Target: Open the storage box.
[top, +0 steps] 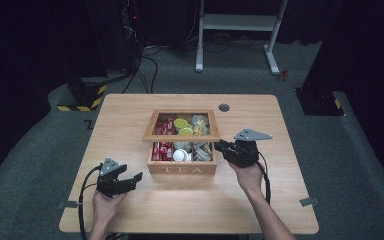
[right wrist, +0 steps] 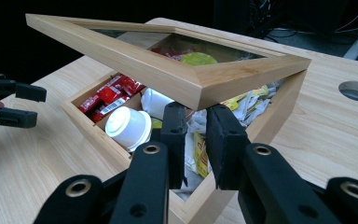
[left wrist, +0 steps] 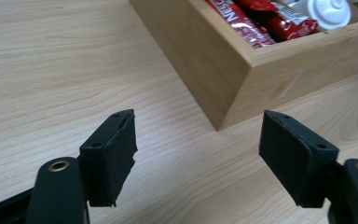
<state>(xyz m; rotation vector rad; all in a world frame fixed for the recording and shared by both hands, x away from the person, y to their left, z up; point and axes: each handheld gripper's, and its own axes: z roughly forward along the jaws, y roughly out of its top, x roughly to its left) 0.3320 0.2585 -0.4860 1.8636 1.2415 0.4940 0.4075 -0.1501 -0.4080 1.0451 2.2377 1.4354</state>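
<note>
A wooden tea box (top: 182, 170) marked "TEA" stands mid-table, with red packets (left wrist: 256, 21), white capsules (right wrist: 128, 126), yellow-green pods and paper sachets inside. Its glass-paned lid (right wrist: 135, 60) is raised and tilted. My right gripper (right wrist: 196, 116) is at the box's right front corner, its jaws close together with nothing clamped between them, tips just under the lid's near corner. From above, this gripper (top: 220, 146) touches the lid's right edge. My left gripper (left wrist: 198, 154) hovers open and empty over bare wood, left of the box's front corner (left wrist: 219, 126); it shows from above as well (top: 135, 179).
A round cable hole (top: 224, 107) lies in the table behind the box. Bare wood table (top: 130, 110) surrounds the box on all sides. On the floor beyond stand a white desk frame (top: 237, 22) and a yellow-black striped base (top: 82, 97).
</note>
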